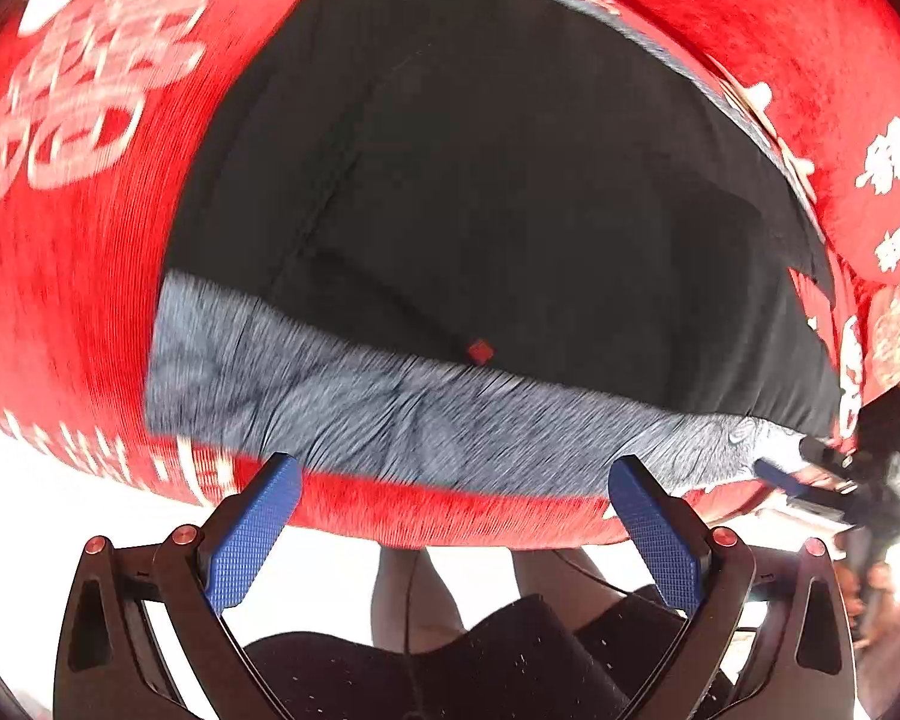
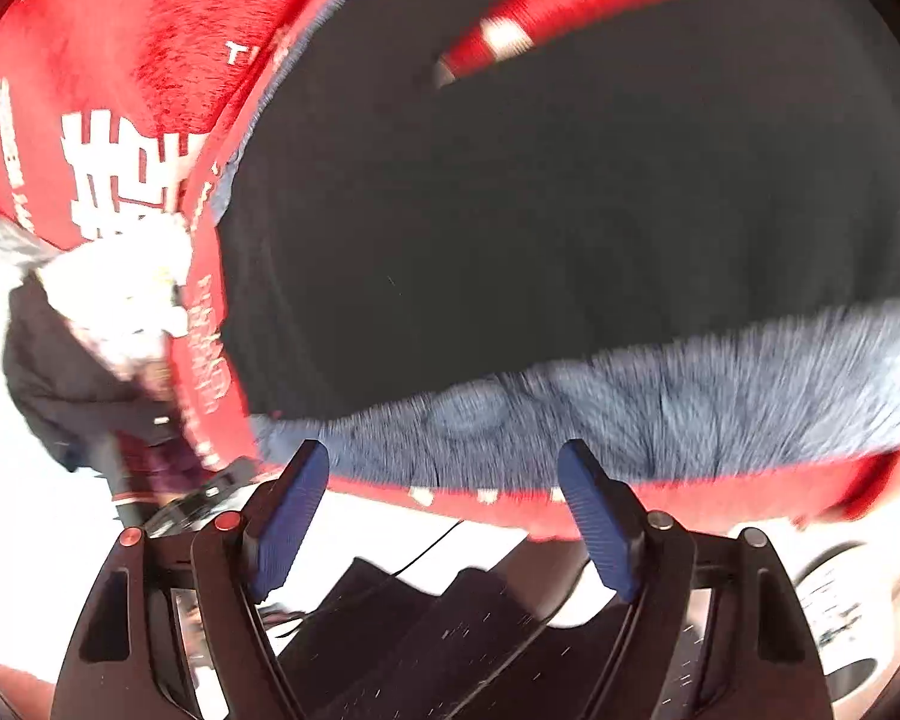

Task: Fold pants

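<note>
Pants (image 1: 510, 192): black, spread flat on a red cloth (image 1: 72, 276) with white print; a grey fleecy band (image 1: 390, 420) runs along the near edge, with a small red tag (image 1: 480, 352) just above it. Red cloth is left bare as a narrow strip at the near edge and as wider margins at left and far right. In the right view a red strip (image 2: 570, 6) crosses the far part of the pants.

Left gripper (image 1: 453, 480): released, jaws spread wide, nothing between them, tips poised over the near band.

Right gripper (image 2: 444, 468): released, jaws apart, nothing clasped, tips at the band's near edge.

Both views are blurred.
</note>
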Action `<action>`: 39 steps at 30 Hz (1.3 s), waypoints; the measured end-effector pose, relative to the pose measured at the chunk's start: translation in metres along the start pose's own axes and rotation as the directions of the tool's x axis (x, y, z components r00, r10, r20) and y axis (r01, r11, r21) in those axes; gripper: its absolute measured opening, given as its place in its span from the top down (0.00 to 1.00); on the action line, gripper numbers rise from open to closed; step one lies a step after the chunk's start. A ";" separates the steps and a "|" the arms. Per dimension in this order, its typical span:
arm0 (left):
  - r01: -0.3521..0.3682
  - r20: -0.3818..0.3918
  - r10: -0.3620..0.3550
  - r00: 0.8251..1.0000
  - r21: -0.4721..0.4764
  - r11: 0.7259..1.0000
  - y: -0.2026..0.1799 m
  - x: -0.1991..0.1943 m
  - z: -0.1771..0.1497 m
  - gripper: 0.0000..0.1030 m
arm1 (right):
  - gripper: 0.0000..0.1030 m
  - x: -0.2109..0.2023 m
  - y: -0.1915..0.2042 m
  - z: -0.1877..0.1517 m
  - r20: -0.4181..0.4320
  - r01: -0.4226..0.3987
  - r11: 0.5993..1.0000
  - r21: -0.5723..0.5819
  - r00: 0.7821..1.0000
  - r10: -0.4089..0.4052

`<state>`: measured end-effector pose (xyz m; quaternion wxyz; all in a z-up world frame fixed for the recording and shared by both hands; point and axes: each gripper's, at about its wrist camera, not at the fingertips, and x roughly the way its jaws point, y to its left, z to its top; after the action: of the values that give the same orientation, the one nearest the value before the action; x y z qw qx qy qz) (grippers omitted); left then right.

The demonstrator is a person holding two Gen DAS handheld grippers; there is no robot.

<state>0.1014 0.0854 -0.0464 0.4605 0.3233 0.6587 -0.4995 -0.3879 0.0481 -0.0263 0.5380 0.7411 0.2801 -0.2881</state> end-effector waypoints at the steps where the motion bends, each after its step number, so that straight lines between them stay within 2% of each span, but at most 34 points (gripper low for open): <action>1: 0.019 -0.003 -0.019 1.000 -0.022 1.000 0.008 0.002 -0.005 0.00 | 0.20 0.005 -0.007 -0.006 -0.021 -0.019 1.000 0.019 1.000 0.019; 4: 0.067 -0.021 -0.068 0.997 -0.077 0.995 0.029 0.011 -0.013 0.00 | 0.20 0.015 -0.032 -0.018 -0.050 -0.087 0.994 0.063 0.995 0.090; 7: 0.083 -0.021 -0.086 0.996 -0.109 0.991 0.039 0.024 -0.012 0.00 | 0.20 0.022 -0.048 -0.024 -0.045 -0.133 0.985 0.114 0.989 0.138; 9: 0.122 -0.013 -0.125 0.992 -0.140 0.983 0.042 0.029 -0.008 0.00 | 0.20 0.023 -0.050 -0.024 -0.034 -0.171 0.976 0.136 0.984 0.177; 14: 0.213 0.045 -0.209 0.977 -0.149 0.966 0.034 0.031 0.009 0.00 | 0.20 0.018 -0.053 -0.023 0.020 -0.259 0.958 0.121 0.966 0.259; 17: 0.218 0.047 -0.213 0.976 -0.168 0.961 0.032 0.030 0.014 0.00 | 0.20 0.021 -0.059 -0.021 0.056 -0.310 0.940 0.140 0.951 0.305; 20: 0.196 0.049 -0.190 0.980 -0.185 0.963 0.042 0.026 0.012 0.16 | 0.22 0.020 -0.060 -0.023 0.091 -0.342 0.926 0.159 0.939 0.332; 21: 0.182 0.045 -0.176 0.983 -0.193 0.964 0.047 0.023 0.011 0.26 | 0.34 0.018 -0.062 -0.025 0.105 -0.352 0.920 0.171 0.935 0.339; 22: 0.170 0.039 -0.165 0.985 -0.199 0.965 0.048 0.024 0.013 0.37 | 0.50 0.017 -0.065 -0.027 0.122 -0.375 0.907 0.194 0.926 0.357; 23: 0.161 0.032 -0.158 0.987 -0.203 0.966 0.050 0.023 0.013 0.43 | 0.84 0.016 -0.069 -0.028 0.140 -0.398 0.888 0.230 0.917 0.375; 24: 0.154 0.027 -0.152 0.988 -0.200 0.968 0.054 0.021 0.013 0.54 | 0.91 0.014 -0.072 -0.028 0.159 -0.400 0.881 0.253 0.916 0.370; 26: 0.143 0.015 -0.142 0.990 -0.191 0.971 0.057 0.016 0.010 0.69 | 0.92 0.006 -0.066 -0.024 0.177 -0.394 0.889 0.234 0.916 0.360; 27: 0.152 0.017 -0.152 0.988 -0.188 0.970 0.058 0.011 0.010 0.71 | 0.92 0.002 -0.060 -0.022 0.174 -0.384 0.899 0.210 0.920 0.352; 32: 0.217 0.133 -0.198 0.971 -0.151 0.964 0.043 -0.037 0.025 0.71 | 0.92 -0.033 -0.023 0.006 0.156 -0.367 0.925 0.094 0.923 0.351; 34: 0.235 0.212 -0.203 0.956 -0.138 0.962 0.032 -0.060 0.040 0.71 | 0.92 -0.051 -0.008 0.025 0.149 -0.373 0.927 0.047 0.920 0.363; 36: 0.245 0.298 -0.202 0.933 -0.115 0.963 0.019 -0.081 0.064 0.71 | 0.92 -0.065 0.008 0.045 0.136 -0.367 0.930 0.005 0.922 0.363; 38: 0.245 0.349 -0.202 0.915 -0.084 0.966 0.009 -0.091 0.089 0.71 | 0.92 -0.074 0.030 0.073 0.119 -0.354 0.934 -0.046 0.927 0.357; 39: 0.231 0.361 -0.191 0.913 -0.071 0.970 0.001 -0.091 0.103 0.71 | 0.92 -0.077 0.037 0.087 0.114 -0.349 0.935 -0.065 0.928 0.355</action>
<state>0.1649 -0.0093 0.0297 0.5313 0.1296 0.6239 -0.5582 -0.4244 -0.0529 0.0315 0.6132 0.7481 0.1149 -0.2262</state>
